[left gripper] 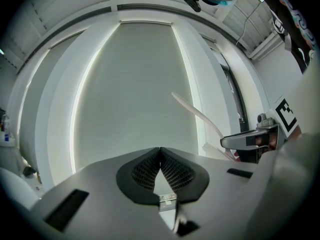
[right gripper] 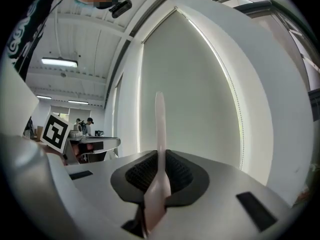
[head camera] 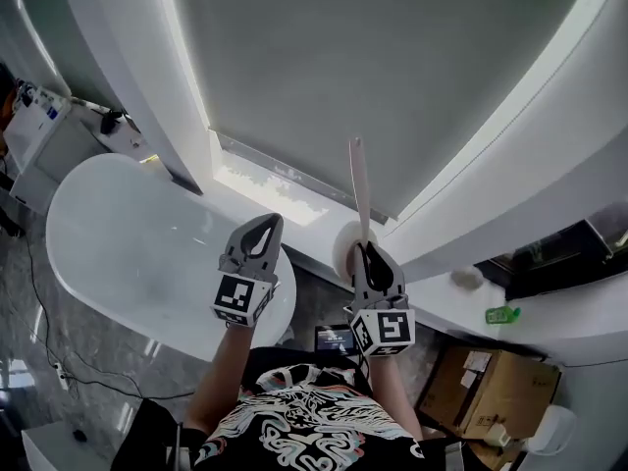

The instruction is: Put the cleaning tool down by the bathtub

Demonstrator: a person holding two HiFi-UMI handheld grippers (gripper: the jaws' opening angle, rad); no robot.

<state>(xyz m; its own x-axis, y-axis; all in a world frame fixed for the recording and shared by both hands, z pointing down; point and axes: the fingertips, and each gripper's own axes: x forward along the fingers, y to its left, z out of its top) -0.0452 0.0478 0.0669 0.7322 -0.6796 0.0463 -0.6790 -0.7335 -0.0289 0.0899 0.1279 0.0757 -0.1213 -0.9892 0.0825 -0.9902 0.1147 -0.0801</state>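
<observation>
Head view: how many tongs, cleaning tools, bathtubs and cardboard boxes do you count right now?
Tongs: 2 (left tongs shut and empty, right tongs shut on the tool)
Cleaning tool: 1
Bathtub: 1
Cardboard box: 1
Total: 5

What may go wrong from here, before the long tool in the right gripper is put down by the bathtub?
1. The right gripper clamps the cleaning tool only on its thin handle, with a long part sticking out past the jaws; it may pivot or slip when swung.
2. The left gripper, shut and empty, is close beside it, toward the bathtub; the free end might strike it on the way.
</observation>
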